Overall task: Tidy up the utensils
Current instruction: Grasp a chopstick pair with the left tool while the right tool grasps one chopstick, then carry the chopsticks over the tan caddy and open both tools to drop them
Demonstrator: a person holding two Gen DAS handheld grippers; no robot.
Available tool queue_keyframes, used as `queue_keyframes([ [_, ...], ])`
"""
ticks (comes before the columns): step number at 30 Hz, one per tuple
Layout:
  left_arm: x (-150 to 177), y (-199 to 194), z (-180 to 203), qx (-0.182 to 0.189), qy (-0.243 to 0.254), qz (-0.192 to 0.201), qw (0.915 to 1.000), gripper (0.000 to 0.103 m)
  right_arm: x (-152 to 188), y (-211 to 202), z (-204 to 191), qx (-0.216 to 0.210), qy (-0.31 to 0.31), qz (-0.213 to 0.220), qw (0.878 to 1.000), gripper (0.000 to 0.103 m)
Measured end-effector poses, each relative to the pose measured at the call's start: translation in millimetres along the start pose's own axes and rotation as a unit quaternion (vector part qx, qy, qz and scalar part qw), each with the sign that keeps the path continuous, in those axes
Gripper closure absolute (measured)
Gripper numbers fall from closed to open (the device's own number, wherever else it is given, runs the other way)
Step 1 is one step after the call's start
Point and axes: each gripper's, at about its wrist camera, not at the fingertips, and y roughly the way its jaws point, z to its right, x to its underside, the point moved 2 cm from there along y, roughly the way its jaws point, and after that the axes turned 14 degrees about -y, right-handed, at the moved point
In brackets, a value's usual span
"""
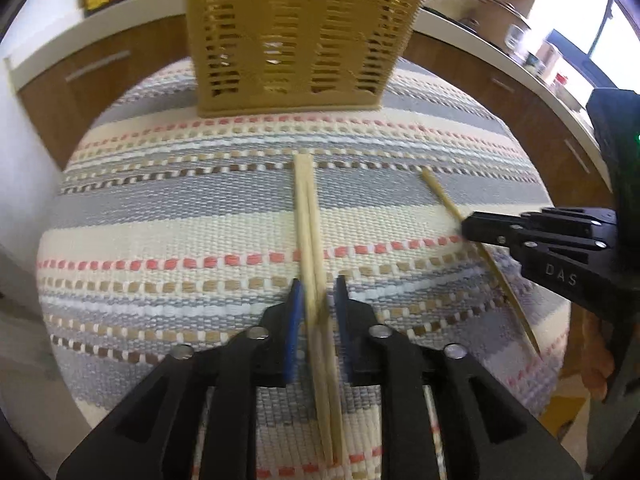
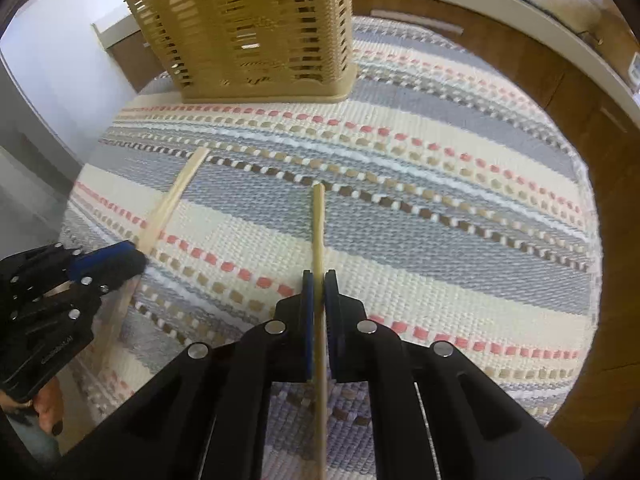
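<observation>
A tan slotted utensil basket (image 1: 296,36) stands at the far side of a striped woven mat (image 1: 200,216); it also shows in the right wrist view (image 2: 256,28). Two wooden chopsticks (image 1: 308,232) lie side by side on the mat between the fingers of my left gripper (image 1: 318,292), whose jaws straddle them with small gaps. My right gripper (image 2: 319,284) is shut on a single chopstick (image 2: 318,224), which points toward the basket. That gripper (image 1: 480,226) and its chopstick (image 1: 444,200) show at the right in the left wrist view. The left gripper (image 2: 128,258) and the pair of chopsticks (image 2: 176,192) show at the left in the right wrist view.
The mat (image 2: 440,200) covers a round table. Wooden cabinets (image 1: 80,80) under a white counter (image 1: 480,32) run behind it, with bottles and jars on top. A white wall (image 2: 60,60) is at the left.
</observation>
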Motion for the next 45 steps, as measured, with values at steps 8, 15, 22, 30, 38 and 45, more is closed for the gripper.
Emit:
queue_keyframes([
  [8, -40.8, 16.7, -0.4, 0.035, 0.009, -0.059, 0.9976, 0.079, -9.7, 1.8, 1.2, -0.037, -0.009, -0.029, 0.999, 0.092],
  [15, -46.4, 30.3, 11.8, 0.021, 0.036, -0.088, 0.9952, 0.079, -16.6, 5.6, -8.7, -0.014, -0.068, -0.057, 0.996, 0.077],
  [22, -38.9, 40.4, 39.6, -0.054, 0.095, -0.074, 0.9912, 0.089, -20.9, 13.3, -39.0, 0.018, -0.121, -0.077, 0.99, 0.098],
  [30, -38.0, 16.7, 40.5, 0.008, 0.056, -0.013, 0.9983, 0.093, -22.8, -7.4, -35.3, -0.025, -0.095, -0.013, 0.995, 0.099],
  [38, -61.3, -62.5, 32.7, 0.068, 0.023, 0.111, 0.9912, 0.093, -50.6, -73.8, -18.8, -0.039, -0.069, 0.109, 0.991, 0.099],
  [45, -103.5, -132.3, 35.2, 0.134, 0.003, 0.232, 0.9635, 0.093, -92.0, -138.5, 0.3, -0.042, -0.057, 0.242, 0.968, 0.099],
])
